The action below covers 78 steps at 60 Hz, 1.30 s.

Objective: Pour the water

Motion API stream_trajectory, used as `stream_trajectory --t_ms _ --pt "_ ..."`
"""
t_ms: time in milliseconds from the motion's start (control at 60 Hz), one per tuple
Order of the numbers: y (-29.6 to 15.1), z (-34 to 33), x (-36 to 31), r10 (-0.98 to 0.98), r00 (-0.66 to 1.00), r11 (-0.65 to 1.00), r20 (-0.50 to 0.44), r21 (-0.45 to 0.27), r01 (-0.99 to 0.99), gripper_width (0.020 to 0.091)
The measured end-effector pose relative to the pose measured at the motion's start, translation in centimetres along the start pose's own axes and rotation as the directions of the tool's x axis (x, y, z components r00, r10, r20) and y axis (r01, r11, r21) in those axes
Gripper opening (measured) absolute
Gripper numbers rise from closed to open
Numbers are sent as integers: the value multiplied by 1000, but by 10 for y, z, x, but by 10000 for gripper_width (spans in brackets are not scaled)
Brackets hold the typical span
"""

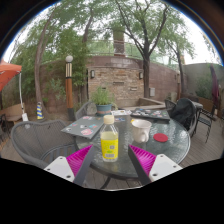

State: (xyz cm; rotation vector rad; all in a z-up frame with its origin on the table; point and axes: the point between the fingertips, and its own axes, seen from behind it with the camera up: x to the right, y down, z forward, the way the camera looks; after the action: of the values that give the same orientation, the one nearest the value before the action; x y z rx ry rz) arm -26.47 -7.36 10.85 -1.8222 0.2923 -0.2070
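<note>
A small clear bottle (pixel 109 139) with a yellow label and a white cap stands upright on a round glass patio table (pixel 85 129). To its right is a pale cup (pixel 139 129). My gripper (pixel 112 158) is open, and its two pink pads (pixel 79 159) flank the bottle's lower part with a gap at each side. The bottle rests on the table, just ahead of and between the fingertips.
A grey tray or mat (pixel 84 126) lies on the table behind the bottle. A small red object (pixel 160 139) sits at the table's right. Metal mesh chairs (pixel 38 141) stand at the left and a dark chair (pixel 187 112) at the right. Beyond are a potted plant (pixel 102 99), a brick wall and trees.
</note>
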Motion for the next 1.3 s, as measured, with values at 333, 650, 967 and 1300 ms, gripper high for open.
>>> stream_trajectory --t_ms 333,650,967,1300 --pt "1 149 -8 -27 999 991 -46 128 33 501" --pt "5 155 -52 -76 991 996 106 51 71 346" --pt "-165 167 -20 815 448 545 367 -223 -808 345" --pt "-109 194 17 907 -419 -341 48 -499 -796 345"
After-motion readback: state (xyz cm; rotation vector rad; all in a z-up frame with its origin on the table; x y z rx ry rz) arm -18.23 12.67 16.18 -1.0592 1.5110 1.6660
